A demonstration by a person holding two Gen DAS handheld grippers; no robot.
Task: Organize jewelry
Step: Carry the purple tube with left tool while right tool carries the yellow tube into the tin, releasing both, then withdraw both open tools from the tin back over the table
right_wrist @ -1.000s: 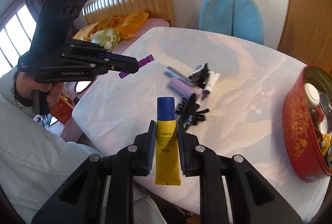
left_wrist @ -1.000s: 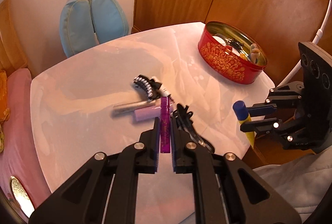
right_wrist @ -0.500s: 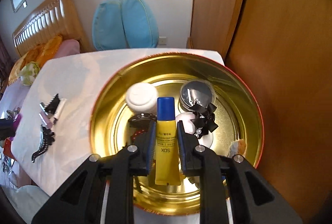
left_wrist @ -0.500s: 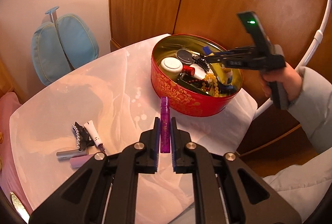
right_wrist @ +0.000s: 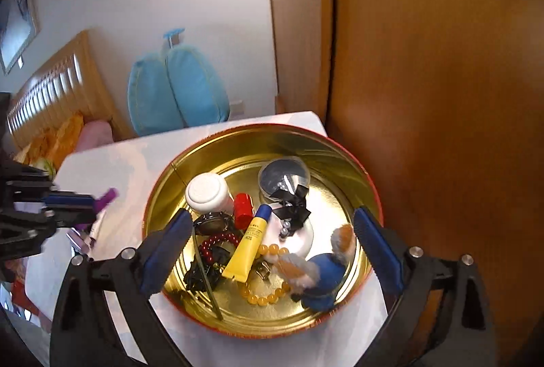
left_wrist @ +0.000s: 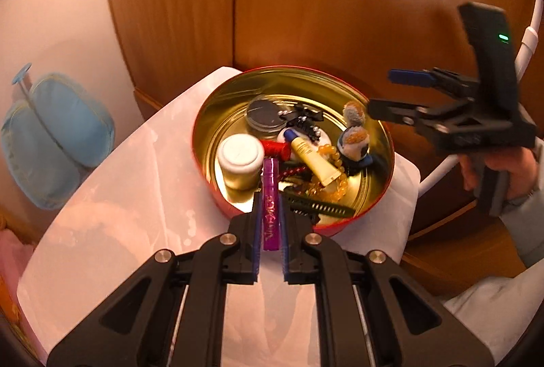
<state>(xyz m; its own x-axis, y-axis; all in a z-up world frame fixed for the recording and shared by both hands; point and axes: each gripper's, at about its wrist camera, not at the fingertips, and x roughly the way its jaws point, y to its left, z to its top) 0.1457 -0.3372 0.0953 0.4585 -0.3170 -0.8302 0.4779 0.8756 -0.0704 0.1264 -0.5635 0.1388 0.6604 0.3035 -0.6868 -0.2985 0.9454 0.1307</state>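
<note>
Grippers over a round red-and-gold tin (right_wrist: 159,197) — left gripper (left_wrist: 271,224) clamps a slim purple tube (left_wrist: 271,197) above its near rim; right gripper (right_wrist: 272,241), jaws spread wide, hangs above a yellow blue-capped tube (right_wrist: 246,248) lying inside among amber beads (right_wrist: 263,299).

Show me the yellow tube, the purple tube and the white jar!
yellow tube (right_wrist: 249,246): right wrist view, middle of its body.
purple tube (left_wrist: 271,210): left wrist view, its lettered side.
white jar (right_wrist: 205,191): right wrist view, its lid.
</note>
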